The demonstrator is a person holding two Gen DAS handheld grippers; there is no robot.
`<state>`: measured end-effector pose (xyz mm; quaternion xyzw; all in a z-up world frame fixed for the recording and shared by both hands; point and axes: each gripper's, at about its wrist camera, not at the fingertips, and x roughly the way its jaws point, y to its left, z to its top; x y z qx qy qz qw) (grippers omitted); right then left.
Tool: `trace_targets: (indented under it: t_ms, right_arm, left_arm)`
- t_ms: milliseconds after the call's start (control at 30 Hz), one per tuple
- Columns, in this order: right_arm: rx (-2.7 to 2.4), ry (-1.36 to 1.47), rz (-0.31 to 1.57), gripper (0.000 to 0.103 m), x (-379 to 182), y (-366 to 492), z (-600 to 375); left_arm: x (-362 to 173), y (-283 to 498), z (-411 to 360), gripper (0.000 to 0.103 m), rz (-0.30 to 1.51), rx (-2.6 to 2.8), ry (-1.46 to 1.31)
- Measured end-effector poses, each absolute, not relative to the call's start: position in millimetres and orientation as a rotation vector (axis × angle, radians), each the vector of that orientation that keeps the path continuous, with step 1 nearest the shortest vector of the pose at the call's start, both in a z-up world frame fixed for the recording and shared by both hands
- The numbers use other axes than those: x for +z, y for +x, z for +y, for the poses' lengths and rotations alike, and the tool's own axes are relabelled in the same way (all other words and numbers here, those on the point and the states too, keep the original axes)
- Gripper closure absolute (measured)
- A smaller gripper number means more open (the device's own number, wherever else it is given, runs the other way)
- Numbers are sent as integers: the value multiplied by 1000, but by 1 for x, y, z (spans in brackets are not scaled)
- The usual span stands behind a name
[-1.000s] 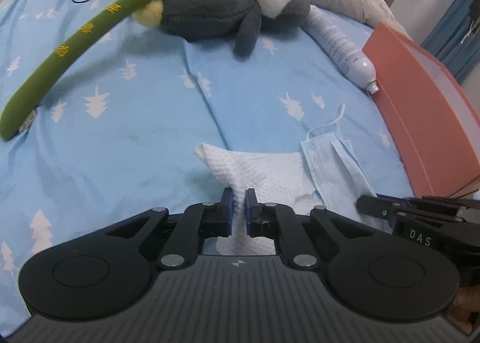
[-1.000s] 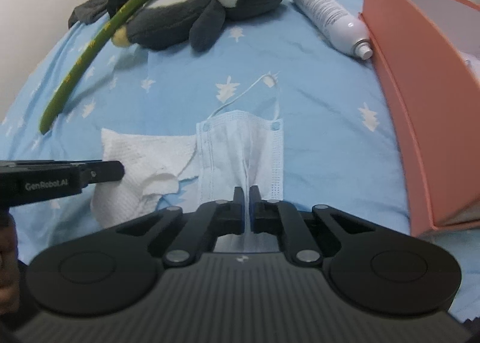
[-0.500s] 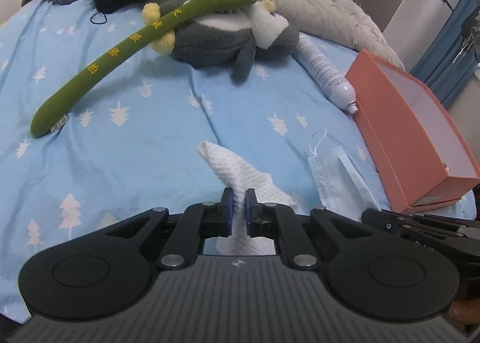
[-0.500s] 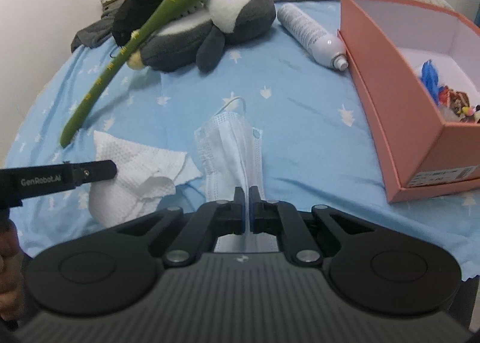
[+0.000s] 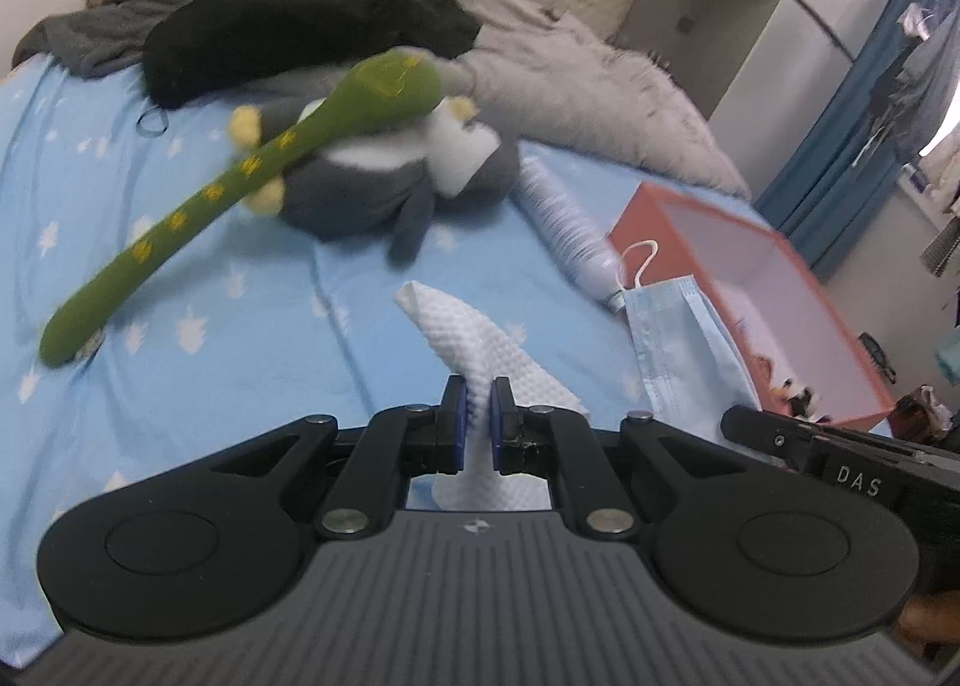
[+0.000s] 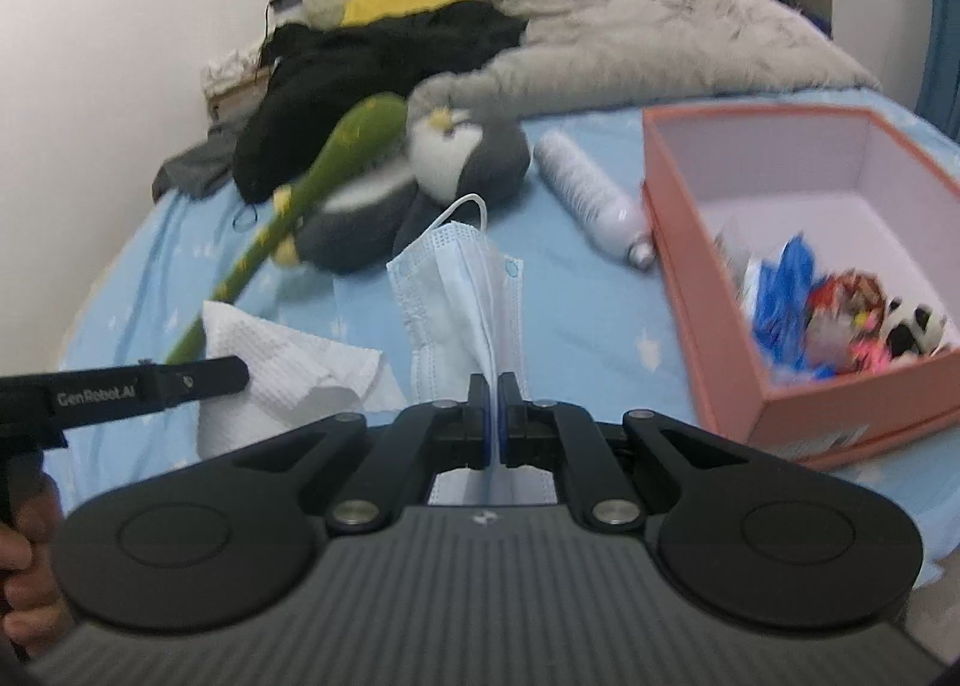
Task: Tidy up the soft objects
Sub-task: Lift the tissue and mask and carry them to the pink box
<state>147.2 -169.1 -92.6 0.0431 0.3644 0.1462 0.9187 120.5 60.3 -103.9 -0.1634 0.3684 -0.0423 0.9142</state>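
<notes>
Your left gripper (image 5: 474,407) is clamped on a white cloth (image 5: 480,350), your right gripper (image 6: 495,407) on a blue face mask (image 6: 462,290). Both hang clear of the bed (image 5: 180,386), probably bound for the open pink box (image 6: 720,338) at right.

The bed sheet (image 5: 180,242) is light blue with small white tree shapes. At frame centre the paper towel (image 5: 474,338) is white with a fine dimpled weave. The face mask (image 6: 462,290) is pale blue with a white ear loop. The long plush (image 5: 198,206), upper left, is green with yellow marks. The penguin plush (image 6: 456,158) is dark grey and white with yellow feet. The box (image 6: 708,290), right, is salmon outside, white inside. The bottle (image 6: 588,200) is white. Both tools are black with blue pads (image 5: 457,416).
</notes>
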Motion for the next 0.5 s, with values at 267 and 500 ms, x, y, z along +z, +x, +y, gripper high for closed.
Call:
trace_targets:
  t_ms: [267, 500]
  right_arm:
    - [279, 93, 629, 97, -43, 156, -189]
    - [229, 91, 528, 97, -5, 167, -220]
  left_arm:
    - [-49, 141, 32, 93, 664, -162, -295]
    - [-8, 171, -9, 93, 602, -249, -254]
